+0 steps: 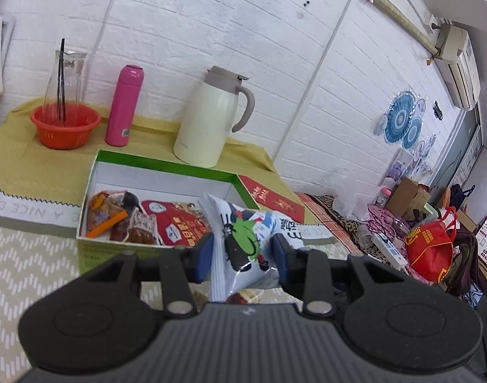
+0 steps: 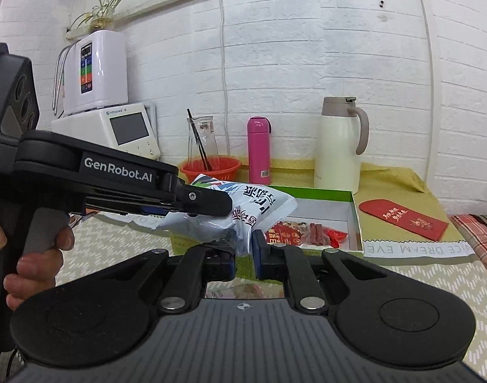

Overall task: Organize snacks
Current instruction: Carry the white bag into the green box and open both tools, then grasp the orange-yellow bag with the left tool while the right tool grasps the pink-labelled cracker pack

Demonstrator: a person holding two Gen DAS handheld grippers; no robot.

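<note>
A white snack bag (image 1: 243,239) with blue and green print is held in the air just in front of the green-rimmed box (image 1: 166,167). My left gripper (image 1: 241,255) has its blue pads against the bag's sides. My right gripper (image 2: 243,249) is shut on the bag's lower edge (image 2: 243,223). The left gripper (image 2: 208,204) shows from the side in the right wrist view, clamped on the same bag. The box (image 2: 355,220) holds several snack packs, among them a red pack (image 1: 176,223) and orange and brown ones (image 1: 109,217).
Behind the box stand a cream thermos jug (image 1: 208,118), a pink bottle (image 1: 125,105) and an orange basket (image 1: 64,124) with a glass carafe. A red envelope (image 2: 406,218) lies right of the box. White appliances (image 2: 109,127) stand at the left. More snacks lie under the grippers.
</note>
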